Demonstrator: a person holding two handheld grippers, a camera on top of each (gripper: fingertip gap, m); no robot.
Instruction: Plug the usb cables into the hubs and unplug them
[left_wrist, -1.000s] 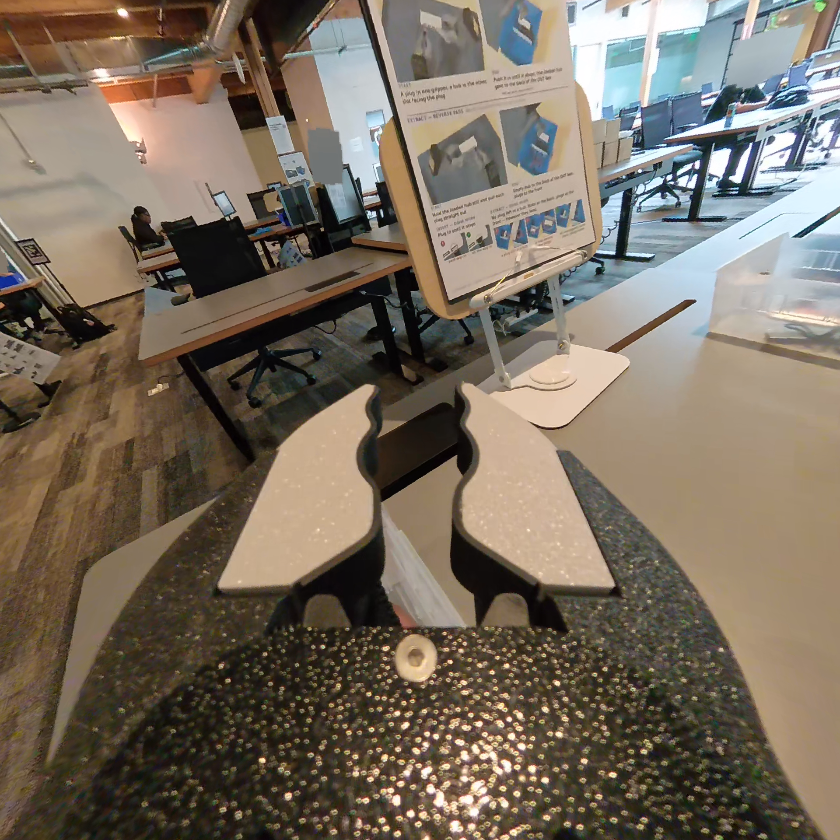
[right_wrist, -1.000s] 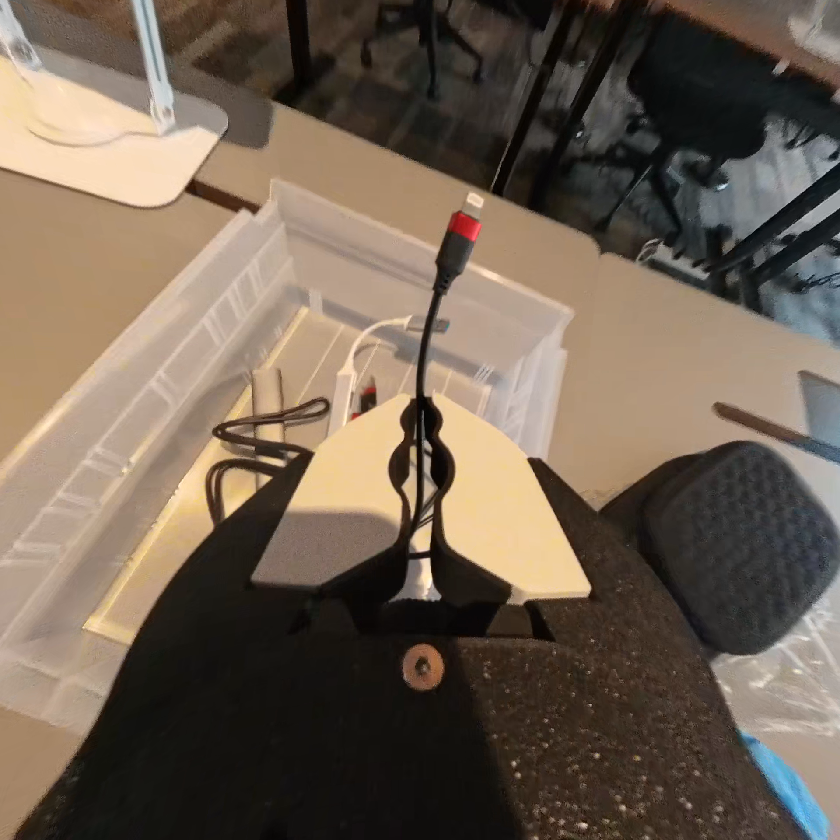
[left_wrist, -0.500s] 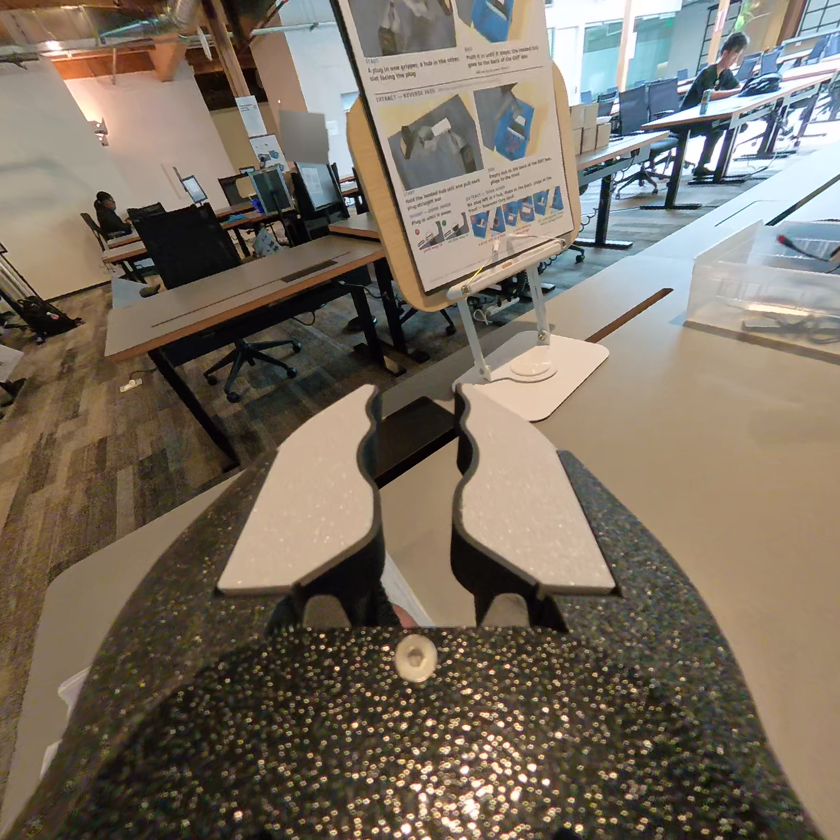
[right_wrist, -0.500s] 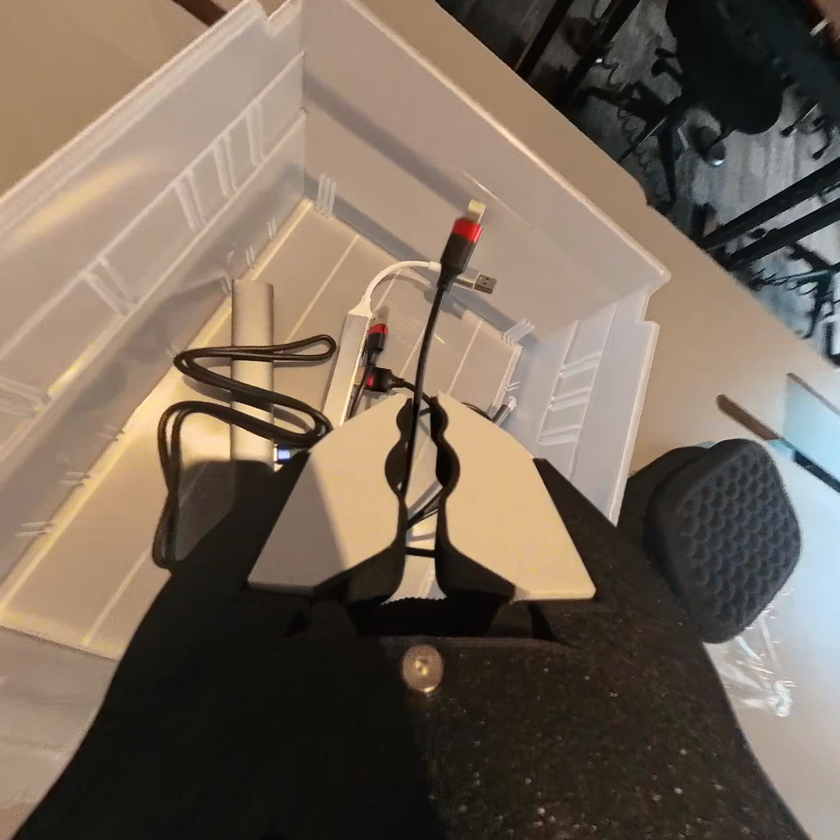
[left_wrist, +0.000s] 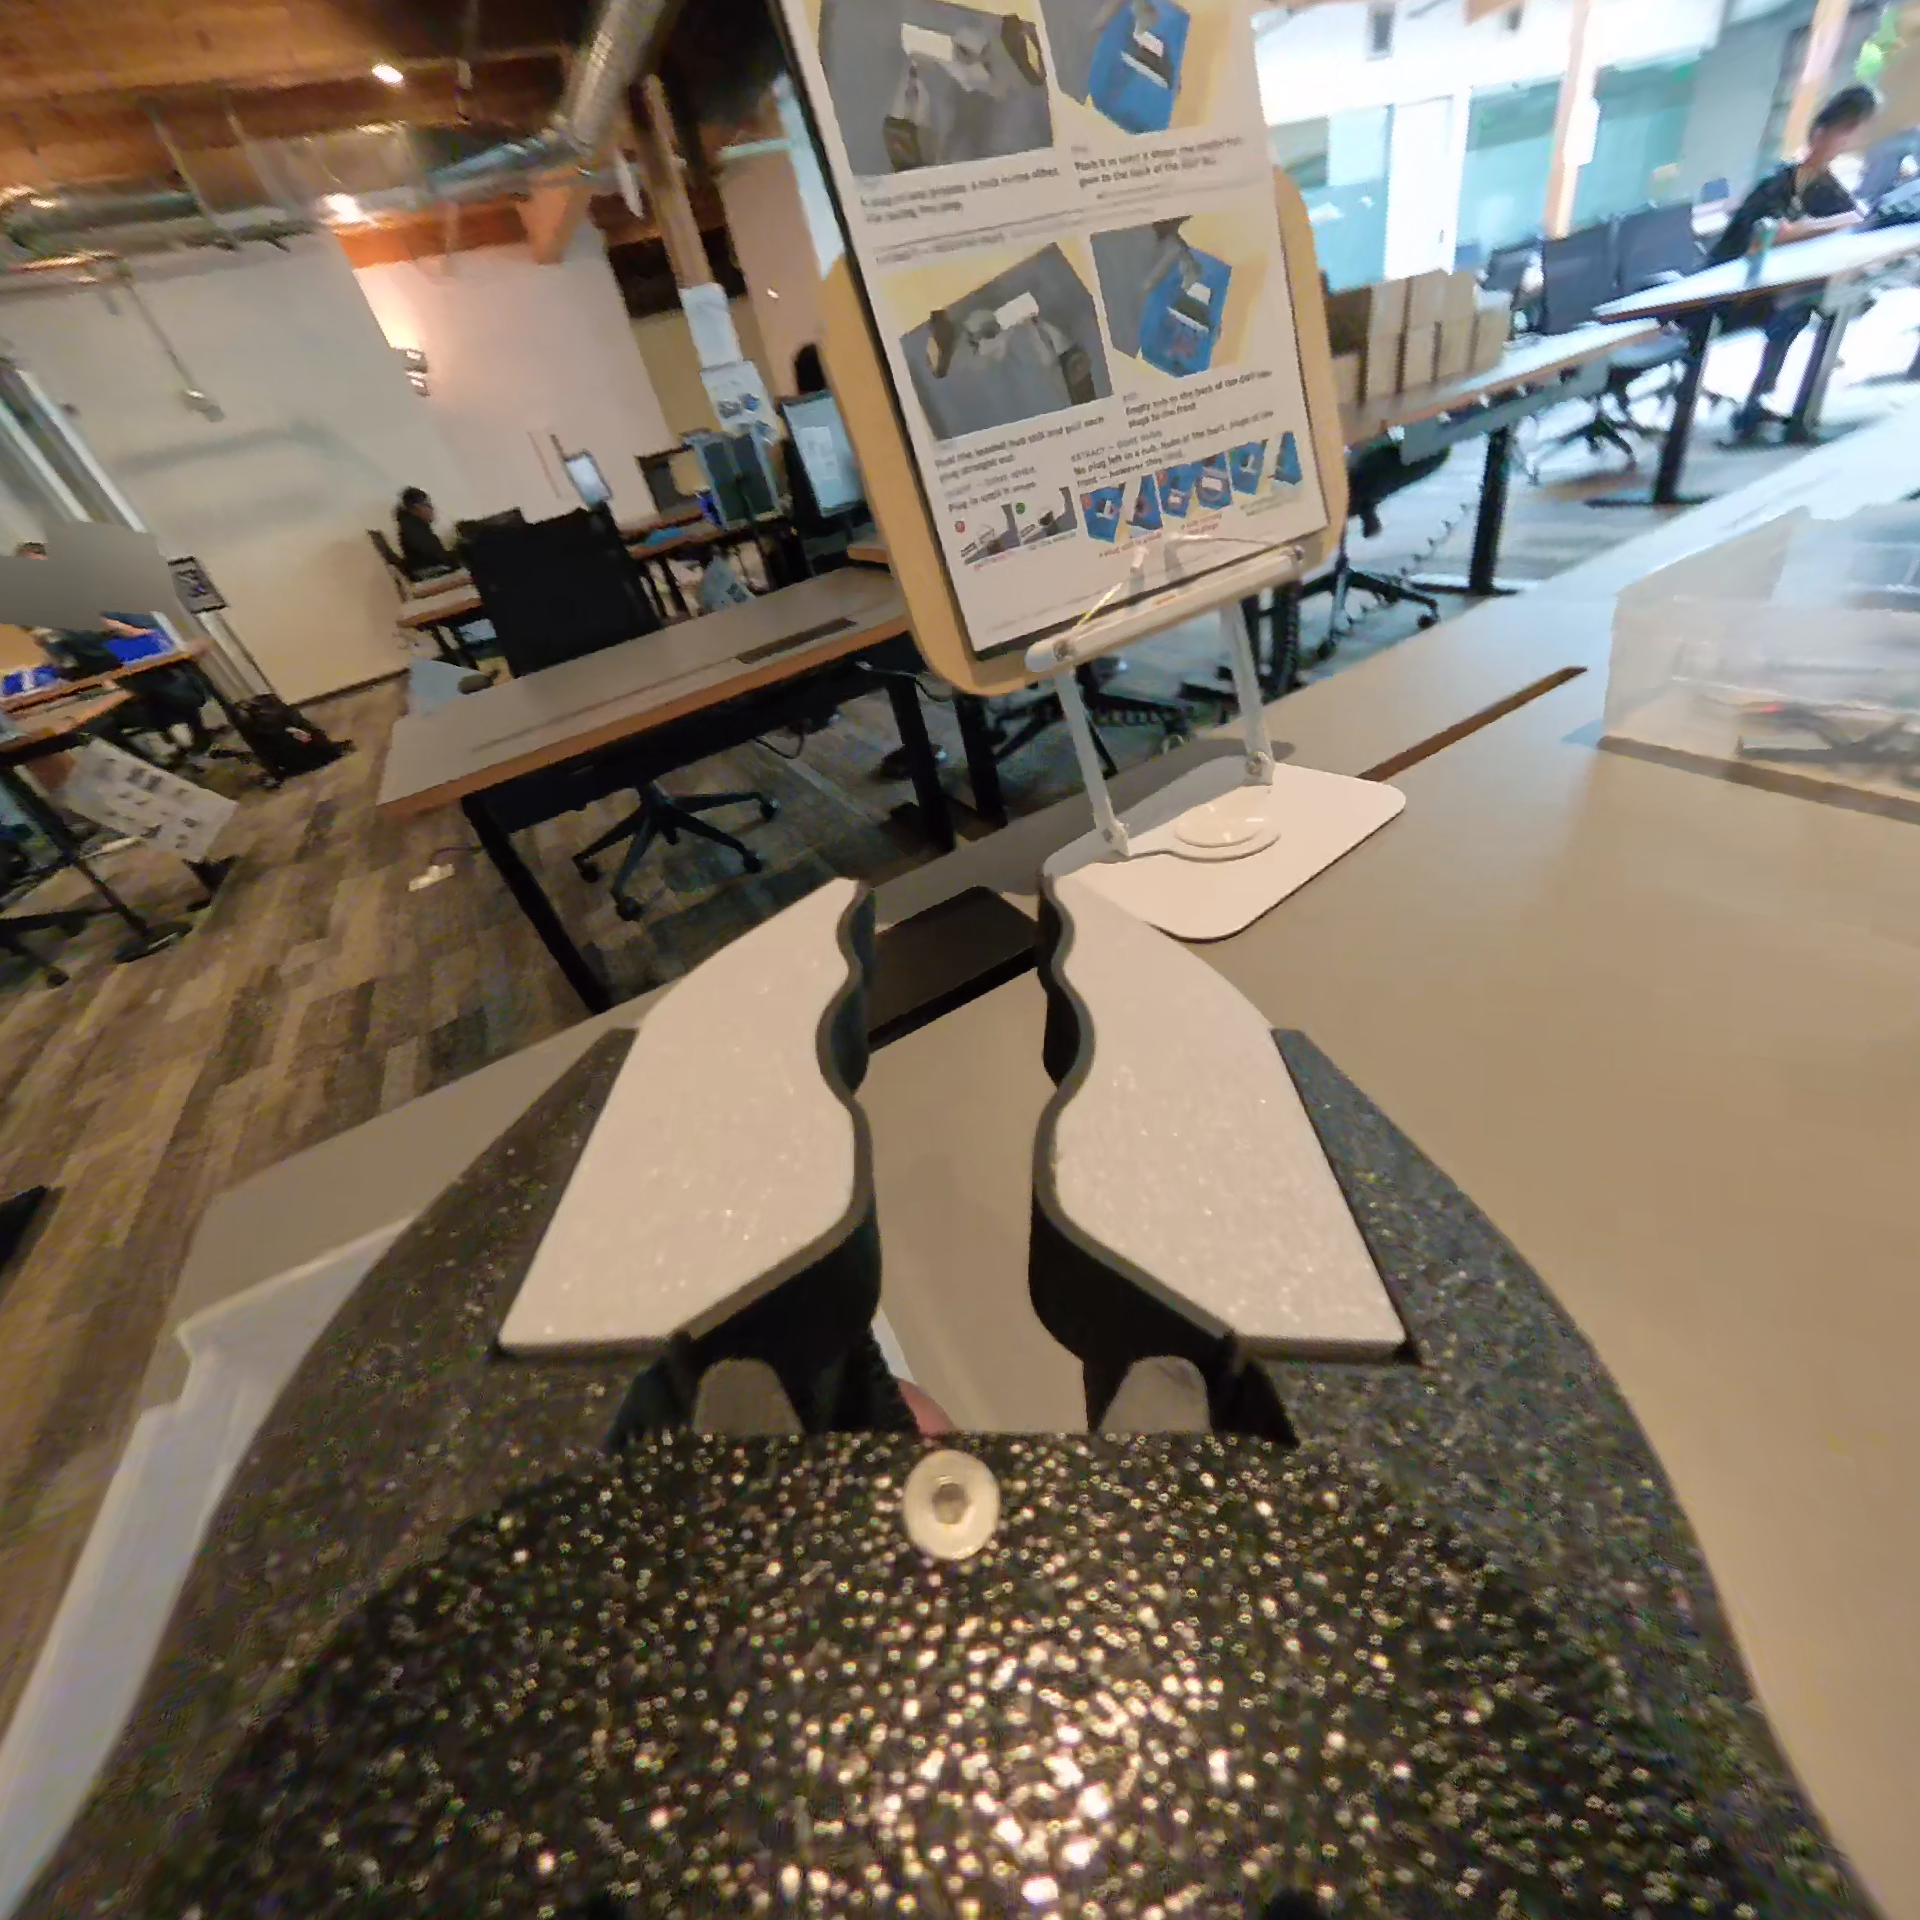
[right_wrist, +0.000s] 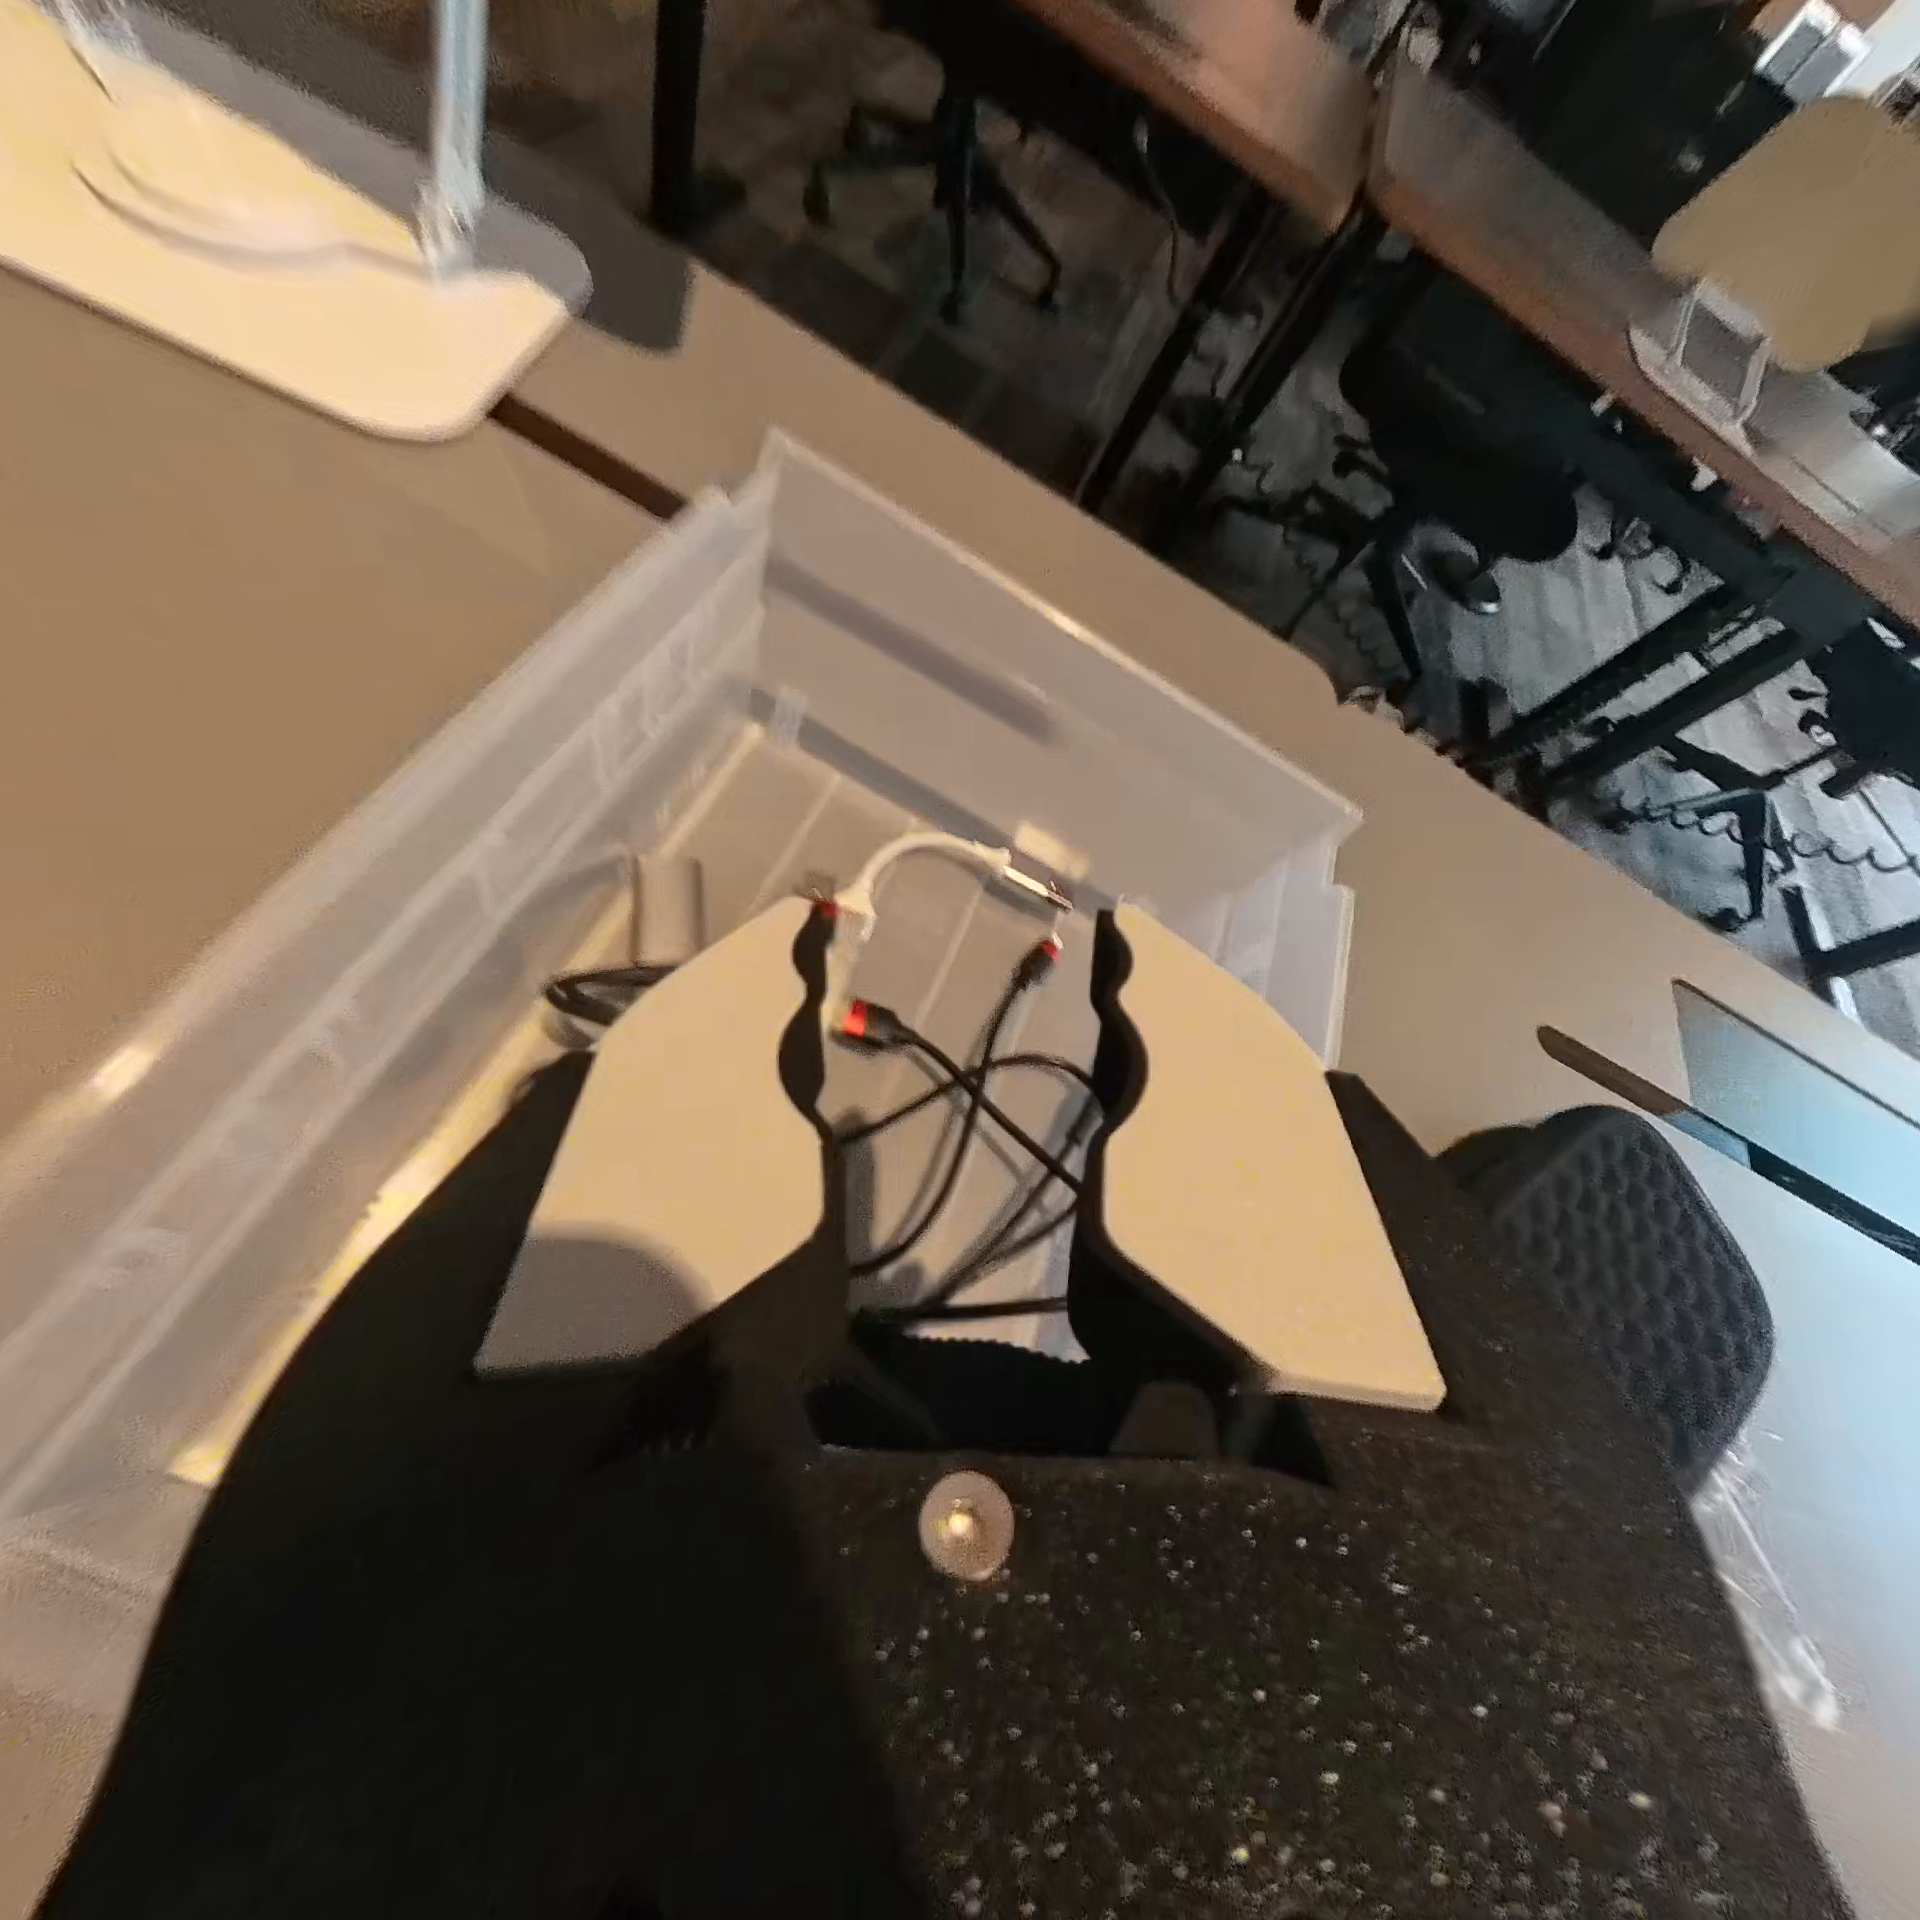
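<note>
Both grippers standing open — nothing clamped.
The right gripper (right_wrist: 961, 925) is hovering with fingers apart over the clear bin (right_wrist: 436, 914); black usb cables (right_wrist: 966, 1101) are lying below it. The left gripper (left_wrist: 951, 914) is pointing across the table (left_wrist: 1558, 1039) toward the instruction stand (left_wrist: 1226, 842).

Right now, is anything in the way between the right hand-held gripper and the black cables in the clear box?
Nothing visible is. The right hand-held gripper is open above the clear box, and the black cables show right between its fingers, tangled together.
</note>
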